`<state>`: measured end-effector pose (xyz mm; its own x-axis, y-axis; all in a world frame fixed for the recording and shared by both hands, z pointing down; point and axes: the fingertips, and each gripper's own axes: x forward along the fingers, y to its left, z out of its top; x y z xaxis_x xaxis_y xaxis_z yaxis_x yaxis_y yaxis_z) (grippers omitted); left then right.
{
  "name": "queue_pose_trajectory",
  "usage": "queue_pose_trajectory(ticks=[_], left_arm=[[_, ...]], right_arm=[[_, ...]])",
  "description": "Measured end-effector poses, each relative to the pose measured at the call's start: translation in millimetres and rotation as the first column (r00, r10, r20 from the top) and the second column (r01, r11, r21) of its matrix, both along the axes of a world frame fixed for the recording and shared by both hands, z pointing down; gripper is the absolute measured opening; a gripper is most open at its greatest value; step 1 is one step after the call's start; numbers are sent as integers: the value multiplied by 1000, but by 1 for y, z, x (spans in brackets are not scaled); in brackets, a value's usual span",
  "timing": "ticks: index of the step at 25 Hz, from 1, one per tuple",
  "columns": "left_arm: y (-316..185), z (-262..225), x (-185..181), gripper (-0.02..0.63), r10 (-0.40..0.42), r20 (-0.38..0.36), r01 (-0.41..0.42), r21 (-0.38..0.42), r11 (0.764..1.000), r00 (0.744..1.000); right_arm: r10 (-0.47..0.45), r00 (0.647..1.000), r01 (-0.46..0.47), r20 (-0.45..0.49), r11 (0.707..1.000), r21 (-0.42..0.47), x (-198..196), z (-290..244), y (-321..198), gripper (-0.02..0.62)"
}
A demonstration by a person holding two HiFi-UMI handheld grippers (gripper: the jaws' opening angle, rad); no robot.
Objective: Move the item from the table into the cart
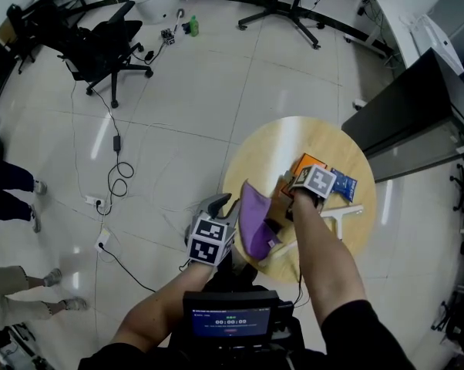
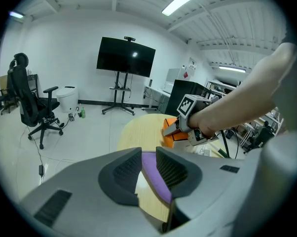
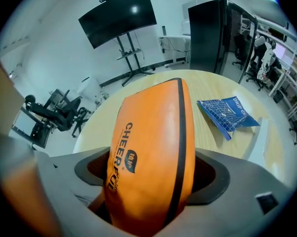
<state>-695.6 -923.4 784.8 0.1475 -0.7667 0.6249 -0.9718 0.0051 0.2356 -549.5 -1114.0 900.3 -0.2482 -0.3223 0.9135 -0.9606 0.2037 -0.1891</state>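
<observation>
An orange pack (image 3: 148, 132) with a black stripe lies on the round wooden table (image 1: 278, 141), seen too in the head view (image 1: 307, 164). My right gripper (image 1: 292, 191) points steeply down over it, and both jaws sit against the pack's sides. A blue packet (image 3: 227, 115) lies just beyond it on the table. My left gripper (image 2: 148, 164) stays at the table's near edge, shut on the rim of a purple bag (image 1: 255, 222), whose fabric (image 2: 156, 179) shows between its jaws. No cart shows in any view.
A white strip (image 1: 341, 213) lies on the table near the right arm. A black cabinet (image 1: 417, 106) stands right of the table. An office chair (image 1: 101, 48), floor cables (image 1: 116, 168) and a person's legs (image 1: 8, 179) are to the left.
</observation>
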Motion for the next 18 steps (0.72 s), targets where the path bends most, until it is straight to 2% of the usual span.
queue_pose_trajectory(ticks=[3, 8, 14, 18], left_arm=[[2, -7, 4, 104, 8, -7, -8, 3, 1000, 1000], [6, -22, 13, 104, 20, -1, -20, 21, 1000, 1000], [14, -54, 29, 104, 47, 17, -48, 58, 997, 999], [20, -91, 62, 104, 74, 32, -77, 96, 992, 997]], right_arm=[[-31, 1000, 31, 7, 999, -9, 2, -6, 4, 380], [-82, 991, 82, 103, 997, 2, 3, -24, 16, 347], [-162, 957, 140, 242, 984, 106, 5, -81, 31, 344], [-213, 916, 151, 341, 968, 199, 30, -148, 47, 344]])
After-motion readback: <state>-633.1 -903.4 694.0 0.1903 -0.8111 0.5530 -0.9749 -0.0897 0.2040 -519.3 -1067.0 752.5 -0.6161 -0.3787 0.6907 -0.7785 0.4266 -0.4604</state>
